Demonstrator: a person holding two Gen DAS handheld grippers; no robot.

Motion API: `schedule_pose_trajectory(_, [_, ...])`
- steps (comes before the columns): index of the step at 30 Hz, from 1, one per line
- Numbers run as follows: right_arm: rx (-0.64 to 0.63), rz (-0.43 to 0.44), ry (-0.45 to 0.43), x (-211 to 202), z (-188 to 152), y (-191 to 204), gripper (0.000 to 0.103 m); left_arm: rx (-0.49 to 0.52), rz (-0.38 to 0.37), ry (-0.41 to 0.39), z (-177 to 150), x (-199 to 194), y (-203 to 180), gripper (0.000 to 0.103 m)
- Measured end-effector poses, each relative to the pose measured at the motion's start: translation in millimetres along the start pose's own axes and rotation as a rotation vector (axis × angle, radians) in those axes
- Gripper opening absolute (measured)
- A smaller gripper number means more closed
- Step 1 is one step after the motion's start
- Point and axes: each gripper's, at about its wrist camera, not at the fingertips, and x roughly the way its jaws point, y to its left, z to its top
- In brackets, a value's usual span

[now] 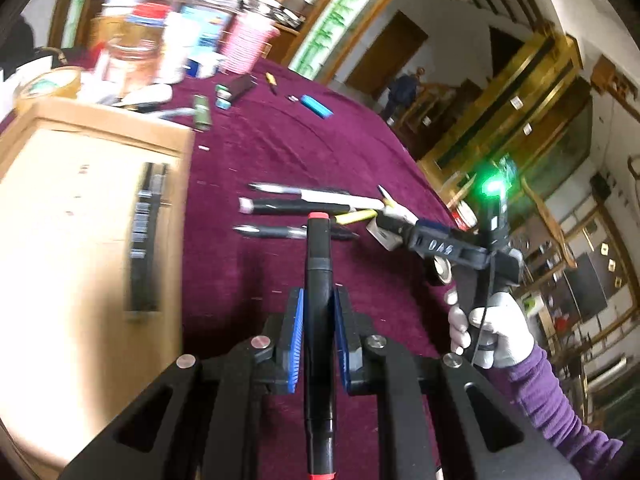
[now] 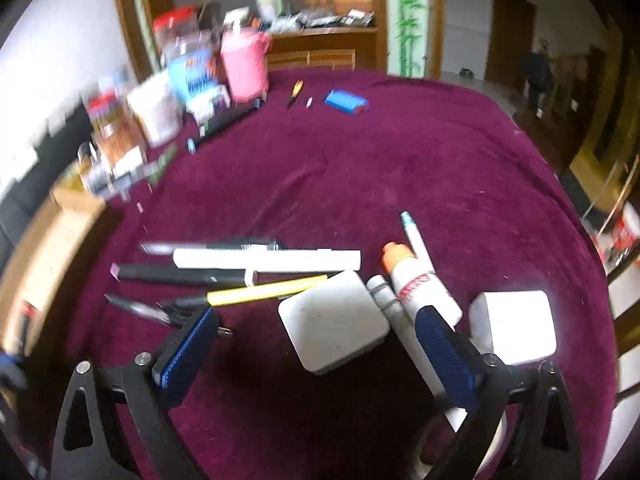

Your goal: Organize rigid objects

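Note:
My left gripper (image 1: 318,320) is shut on a black marker with red ends (image 1: 318,264), held above the maroon tablecloth (image 1: 288,152). Beyond it lies a row of pens (image 1: 296,204). My right gripper (image 2: 316,344) is open and low over the cloth; a white square charger (image 2: 334,322) lies between its pads. Next to it lie a white tube with an orange cap (image 2: 416,284), a second white block (image 2: 516,324), a white marker (image 2: 268,260), a black pen (image 2: 180,274) and a yellow pen (image 2: 264,292). The right gripper also shows in the left wrist view (image 1: 384,228).
A cardboard box (image 1: 80,216) stands at the left. Jars, a pink cup (image 2: 244,64) and cartons crowd the far left of the table. A blue lighter (image 2: 346,101) and a small screwdriver (image 2: 295,93) lie at the far side. The table edge curves at right.

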Motion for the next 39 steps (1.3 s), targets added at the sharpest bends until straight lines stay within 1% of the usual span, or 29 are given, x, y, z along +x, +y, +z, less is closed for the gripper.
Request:
schedule_pose_trajectory(1, [-0.017, -0.021, 0.016, 6, 0, 1, 0.092, -0.01, 0.008, -0.01, 1, -7, 8, 0.014])
schedule_pose_trajectory(2, [-0.034, -0.038, 0.031, 12, 1, 3, 0.08, -0.018, 0.015, -0.02, 3, -13, 14, 0.014])
schedule_pose_trajectory(3, [-0.046, -0.045, 0.05, 18, 1, 4, 0.065, -0.032, 0.027, -0.036, 5, -21, 23, 0.014])
schedule_pose_trajectory(4, [-0.051, -0.059, 0.067, 23, 1, 4, 0.065, -0.041, 0.033, -0.044, 6, -26, 29, 0.014])
schedule_pose_trajectory(7, [-0.021, -0.034, 0.063, 19, -2, -1, 0.065, -0.077, 0.055, -0.068, 8, -41, 50, 0.014])
schedule_pose_trajectory(9, [-0.003, -0.04, 0.041, 11, -2, -3, 0.065, -0.098, 0.071, -0.079, 9, -49, 63, 0.014])
schedule_pose_trajectory(12, [0.029, -0.019, 0.002, -8, -1, -4, 0.065, -0.127, 0.1, -0.085, 12, -59, 83, 0.014])
schedule_pose_trajectory(14, [0.024, -0.003, -0.021, -21, 2, 3, 0.065, -0.133, 0.145, -0.078, 19, -64, 95, 0.014])
schedule_pose_trajectory(17, [-0.004, 0.05, -0.048, -39, 8, 24, 0.065, -0.13, 0.188, -0.075, 29, -67, 107, 0.014])
schedule_pose_trajectory(21, [-0.062, 0.138, -0.07, -53, 16, 65, 0.065, -0.127, 0.218, -0.062, 42, -64, 119, 0.014])
schedule_pose_trajectory(24, [-0.11, 0.231, -0.071, -56, 22, 103, 0.066, -0.143, 0.231, -0.022, 57, -50, 133, 0.014])
schedule_pose_trajectory(25, [-0.139, 0.265, -0.067, -56, 25, 122, 0.066, -0.151, 0.231, -0.006, 62, -44, 138, 0.014])
schedule_pose_trajectory(29, [-0.241, 0.337, -0.042, -42, 30, 182, 0.066, -0.179, 0.247, 0.057, 77, -17, 156, 0.014])
schedule_pose_trajectory(31, [-0.308, 0.364, -0.017, -31, 32, 214, 0.066, -0.189, 0.257, 0.078, 83, -5, 162, 0.014])
schedule_pose_trajectory(33, [-0.365, 0.37, 0.005, -21, 33, 237, 0.066, -0.207, 0.261, 0.094, 88, 4, 170, 0.014])
schedule_pose_trajectory(37, [-0.474, 0.366, 0.051, 4, 31, 278, 0.066, -0.244, 0.238, 0.08, 94, 5, 179, 0.014])
schedule_pose_trajectory(39, [-0.506, 0.36, 0.068, 12, 29, 285, 0.066, -0.261, 0.234, 0.069, 94, 1, 180, 0.021])
